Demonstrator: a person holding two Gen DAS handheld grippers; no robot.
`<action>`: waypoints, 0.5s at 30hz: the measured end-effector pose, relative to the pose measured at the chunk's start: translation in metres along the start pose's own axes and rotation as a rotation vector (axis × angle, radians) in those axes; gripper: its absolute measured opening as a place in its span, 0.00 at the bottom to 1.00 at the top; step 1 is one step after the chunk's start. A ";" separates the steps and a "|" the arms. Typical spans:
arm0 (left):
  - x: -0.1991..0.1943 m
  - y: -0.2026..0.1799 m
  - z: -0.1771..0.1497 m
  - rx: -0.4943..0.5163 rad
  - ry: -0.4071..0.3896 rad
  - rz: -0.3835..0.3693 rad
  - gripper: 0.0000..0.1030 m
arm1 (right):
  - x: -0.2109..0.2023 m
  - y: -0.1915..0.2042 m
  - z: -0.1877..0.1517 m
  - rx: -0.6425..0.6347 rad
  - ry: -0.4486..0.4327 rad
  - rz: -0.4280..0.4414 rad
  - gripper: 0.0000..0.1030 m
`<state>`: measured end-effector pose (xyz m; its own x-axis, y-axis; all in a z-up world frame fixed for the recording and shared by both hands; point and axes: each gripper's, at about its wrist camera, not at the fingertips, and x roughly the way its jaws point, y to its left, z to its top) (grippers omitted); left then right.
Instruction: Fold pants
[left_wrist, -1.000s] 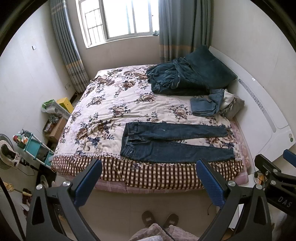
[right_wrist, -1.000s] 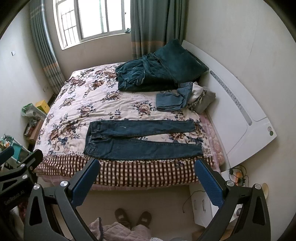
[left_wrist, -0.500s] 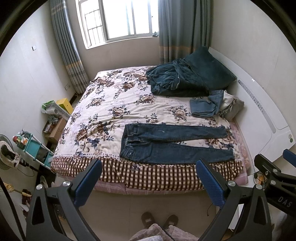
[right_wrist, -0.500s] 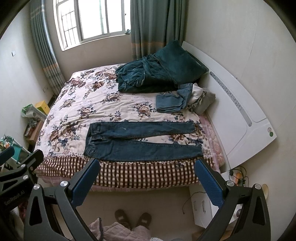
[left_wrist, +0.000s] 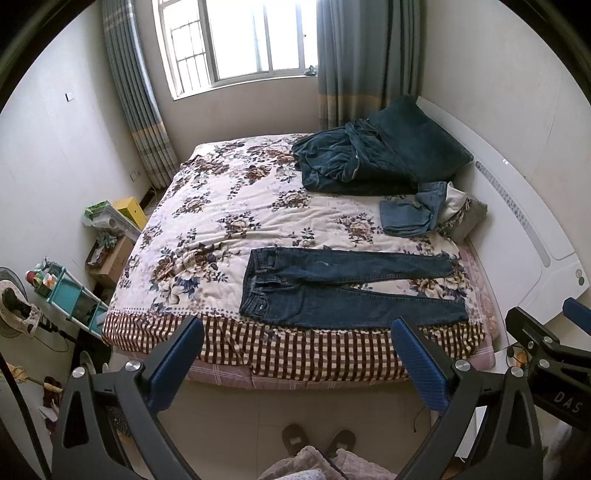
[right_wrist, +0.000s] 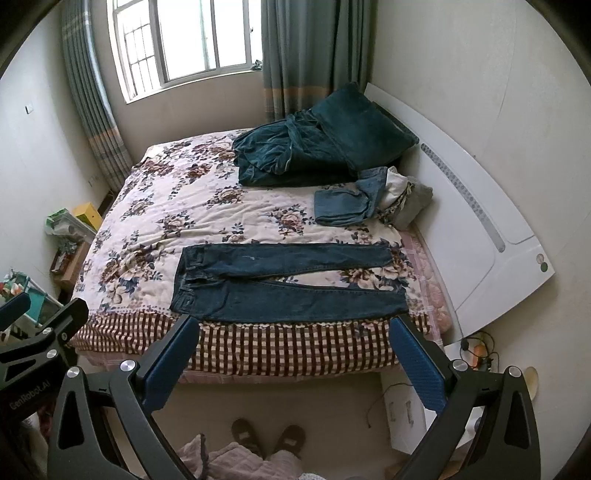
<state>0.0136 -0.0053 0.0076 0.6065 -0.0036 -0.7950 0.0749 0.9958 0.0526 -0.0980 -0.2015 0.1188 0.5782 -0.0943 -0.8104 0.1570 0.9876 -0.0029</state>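
Dark blue jeans (left_wrist: 343, 288) lie flat near the front edge of the floral bed, waistband to the left, both legs stretched to the right with a narrow gap between them; they also show in the right wrist view (right_wrist: 284, 282). My left gripper (left_wrist: 295, 354) is open and empty, held high above the floor in front of the bed. My right gripper (right_wrist: 293, 352) is open and empty too, at the same distance. Each gripper's body shows at the edge of the other's view.
A dark teal blanket and pillow (left_wrist: 373, 158) lie at the back right of the bed (left_wrist: 207, 206). Folded light jeans and other clothes (left_wrist: 413, 214) sit by the white headboard (left_wrist: 517, 221). Shelves and boxes (left_wrist: 74, 291) stand left. Slippered feet (left_wrist: 317, 439) are below.
Both views have shifted slightly, so the bed sits a little lower in frame. The jeans have not moved and both grippers stay open.
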 end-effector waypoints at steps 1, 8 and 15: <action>-0.001 0.000 -0.002 0.001 -0.002 0.000 1.00 | 0.000 0.000 0.000 0.000 0.000 0.000 1.00; -0.001 0.001 -0.002 -0.001 -0.005 -0.001 1.00 | 0.000 0.004 -0.004 0.000 -0.005 0.001 1.00; -0.001 0.000 -0.001 0.000 -0.006 -0.002 1.00 | -0.003 0.008 -0.009 0.002 -0.014 0.003 1.00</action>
<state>0.0123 -0.0049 0.0074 0.6112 -0.0057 -0.7915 0.0758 0.9958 0.0514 -0.1056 -0.1922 0.1159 0.5901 -0.0931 -0.8019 0.1571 0.9876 0.0010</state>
